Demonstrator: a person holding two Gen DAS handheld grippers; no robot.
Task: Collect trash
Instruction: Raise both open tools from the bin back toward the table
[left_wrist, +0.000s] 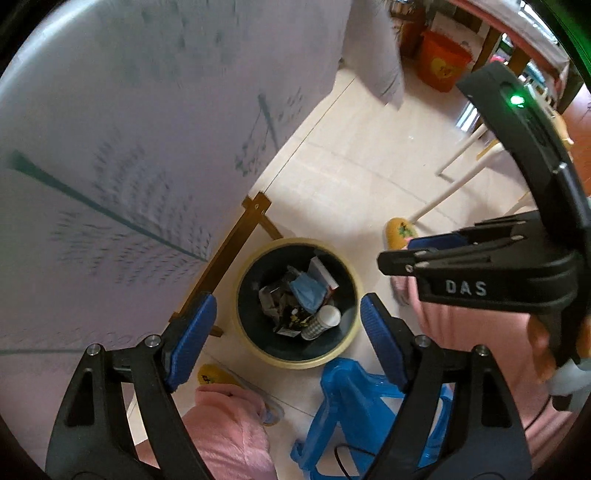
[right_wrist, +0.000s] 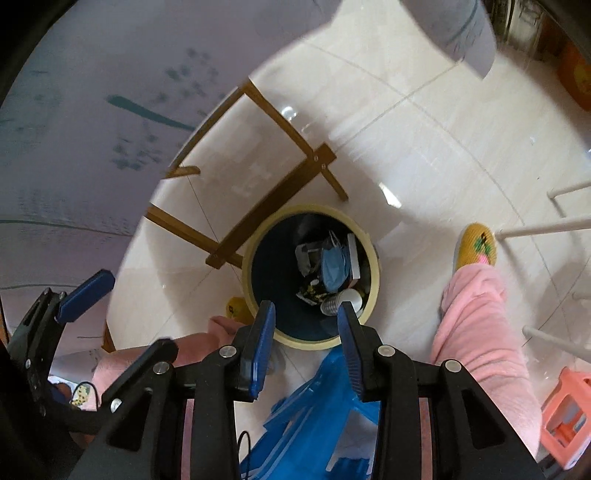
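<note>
bin: round trash bin (left_wrist: 295, 360), cream rim, dark inside, upright on the pale floor tiles
face mask: blue face mask (left_wrist: 308, 291), crumpled, mid-heap in the bin
paper cup: white paper cup (left_wrist: 322, 322) on its side, at 5 o'clock from the mask
box: white flat box (left_wrist: 325, 273) leaning at 1 o'clock
wrappers: dark crumpled wrappers (left_wrist: 284, 314) at 8 o'clock

Both views are bright, with soft daylight. The pale tiled floor (right_wrist: 424, 155) shines, and small white glare spots lie on it in the right wrist view. The tablecloth (left_wrist: 122, 147) is smeared by motion blur, so its dark print looks streaked. The inside of the trash bin (left_wrist: 255, 343) is dark, yet the things in it are sharp enough. The fisheye lens bends straight lines strongly, and black corners frame each picture.
</note>
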